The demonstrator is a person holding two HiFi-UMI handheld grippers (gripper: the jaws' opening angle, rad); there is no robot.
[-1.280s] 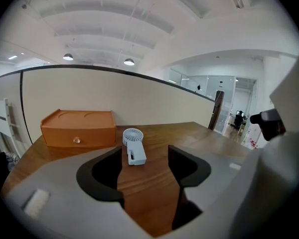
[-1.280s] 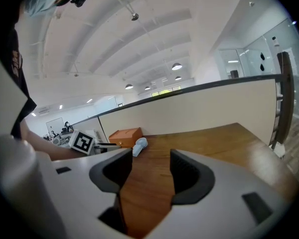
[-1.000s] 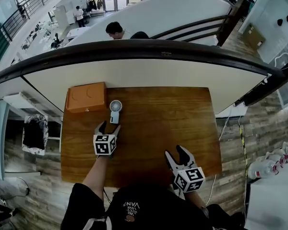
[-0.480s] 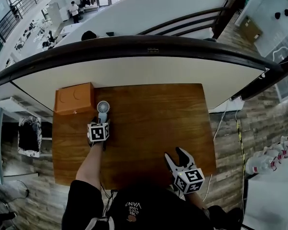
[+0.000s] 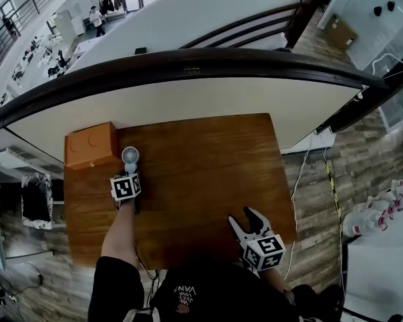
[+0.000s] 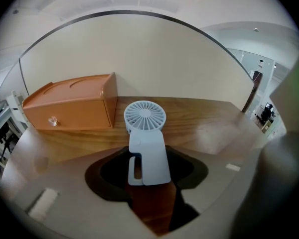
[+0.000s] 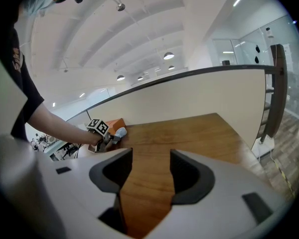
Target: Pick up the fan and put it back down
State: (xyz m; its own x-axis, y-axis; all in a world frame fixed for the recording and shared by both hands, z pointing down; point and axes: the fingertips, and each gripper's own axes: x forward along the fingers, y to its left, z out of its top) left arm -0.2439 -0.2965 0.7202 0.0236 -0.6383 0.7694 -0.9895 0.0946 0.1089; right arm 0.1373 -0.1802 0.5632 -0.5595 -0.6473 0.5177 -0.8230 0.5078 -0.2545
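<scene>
**Step in hand: closing on the fan before the lift**

**Head view.** The fan (image 5: 130, 156) is lying flat on the tabletop (image 5: 208, 166) near the far left corner. It is just beside the right end of the box (image 5: 91, 145), with its round head toward the far edge. The left gripper (image 5: 129, 173) is pointing down onto the handle end of the fan. The right gripper (image 5: 244, 216) is hovering near the near edge, well apart from the fan, and is taking no part in the grasp.

**Left gripper view.** The jaws have just been closing, and the fan's handle is sitting between them. The pads (image 6: 109, 176) are appearing to meet both sides of the handle. The fan is resting on the wood, and its head is reaching past the fingertips toward the box.

**Right gripper view.** The jaws are standing apart, with only bare tabletop showing between them. The left gripper and the fan are showing small across the tabletop, by the box.

**Assessment.** The pick-up step is in hand at its grasp stage, and the lift is not yet begun.

**Next move.**
1. Make the clamp on the handle firm.
2. Raise the fan straight up, clear of the box.
3. Hold the handle steady, because the head is overhanging the jaws and is likely to tip the fan forward.
4. Lower the fan flat onto the same corner, and only then release it.
</scene>
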